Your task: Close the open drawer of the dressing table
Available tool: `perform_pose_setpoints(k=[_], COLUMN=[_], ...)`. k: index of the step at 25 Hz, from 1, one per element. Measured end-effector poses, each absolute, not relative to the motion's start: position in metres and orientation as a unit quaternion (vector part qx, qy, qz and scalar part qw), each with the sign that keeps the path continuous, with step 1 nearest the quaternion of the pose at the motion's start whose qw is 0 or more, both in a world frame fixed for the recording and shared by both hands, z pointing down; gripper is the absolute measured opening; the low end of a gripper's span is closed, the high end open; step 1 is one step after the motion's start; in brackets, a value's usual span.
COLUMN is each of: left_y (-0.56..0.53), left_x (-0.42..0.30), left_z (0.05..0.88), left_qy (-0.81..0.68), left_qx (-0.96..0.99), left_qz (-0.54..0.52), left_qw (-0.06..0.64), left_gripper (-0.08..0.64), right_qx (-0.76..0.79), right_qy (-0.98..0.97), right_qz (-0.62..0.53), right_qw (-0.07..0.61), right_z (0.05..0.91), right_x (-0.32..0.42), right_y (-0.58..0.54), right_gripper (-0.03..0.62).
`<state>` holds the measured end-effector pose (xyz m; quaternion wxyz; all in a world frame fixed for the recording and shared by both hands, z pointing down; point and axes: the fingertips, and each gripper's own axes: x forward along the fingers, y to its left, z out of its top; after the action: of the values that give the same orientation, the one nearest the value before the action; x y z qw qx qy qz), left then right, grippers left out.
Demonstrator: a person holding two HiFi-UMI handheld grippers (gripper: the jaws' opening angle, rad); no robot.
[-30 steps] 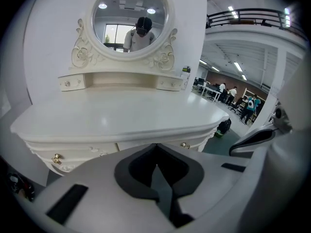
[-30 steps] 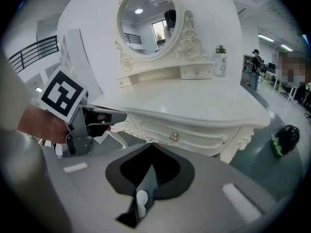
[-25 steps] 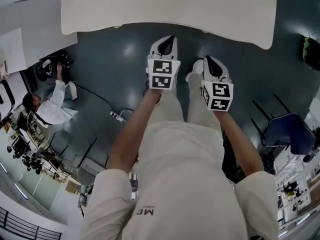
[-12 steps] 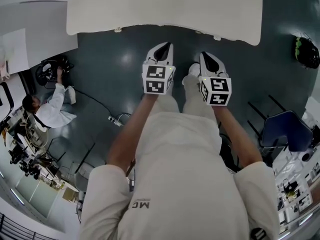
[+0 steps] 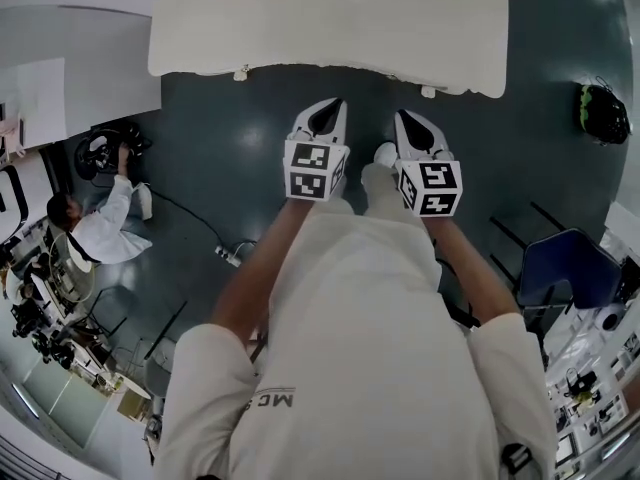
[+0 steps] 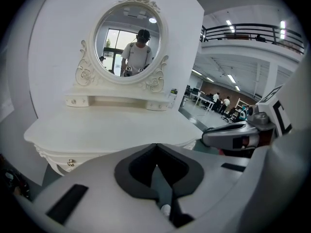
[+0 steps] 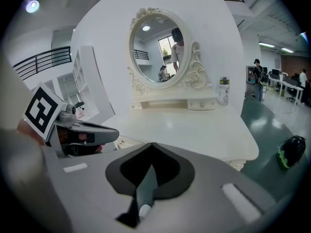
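Note:
The white dressing table (image 5: 330, 23) lies along the top of the head view, a small knob (image 5: 240, 72) showing at its front edge. My left gripper (image 5: 335, 103) and right gripper (image 5: 403, 116) hover side by side over the dark floor just short of it, both shut and holding nothing. In the left gripper view, the table's oval mirror (image 6: 129, 42) stands above the tabletop (image 6: 112, 130), and a drawer knob (image 6: 71, 163) sits beneath. The right gripper view shows the mirror (image 7: 158, 47), a knob (image 7: 121, 141) and the left gripper (image 7: 82, 130). I cannot tell whether a drawer stands out.
A small bottle (image 7: 223, 91) stands on the table's right end. A black and green bag (image 5: 600, 113) lies on the floor at right, near a blue chair (image 5: 570, 263). At left a person in white (image 5: 95, 223) sits beside equipment. A cable with a power strip (image 5: 228, 253) crosses the floor.
Both grippers have risen together, still shut and side by side. In the head view the table has shrunk and slid toward the top edge.

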<state>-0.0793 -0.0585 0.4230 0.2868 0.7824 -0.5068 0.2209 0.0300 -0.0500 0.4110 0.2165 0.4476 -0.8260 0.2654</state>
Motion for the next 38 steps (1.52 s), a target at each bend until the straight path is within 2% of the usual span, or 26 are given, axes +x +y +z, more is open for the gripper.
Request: perform_pose_setpoints(k=[23,38], left_y=[-0.031,-0.029], left_x=[-0.055,-0.045], left_z=[0.318,0.316], left_qy=[-0.506,-0.488], left_qx=[0.814,0.829], left_qz=[0.155,0.163], left_qw=[0.240,0.219], left_gripper=[0.009,0.009], right_qx=[0.468,0.461], right_qy=[-0.843,-0.849], right_qz=[0.218,0.220], right_qw=[0.151,0.138], right_z=[0.307,0.300], right_x=[0.040,0.037], right_y=[-0.037,-0.032], right_gripper=[0.002,0.001])
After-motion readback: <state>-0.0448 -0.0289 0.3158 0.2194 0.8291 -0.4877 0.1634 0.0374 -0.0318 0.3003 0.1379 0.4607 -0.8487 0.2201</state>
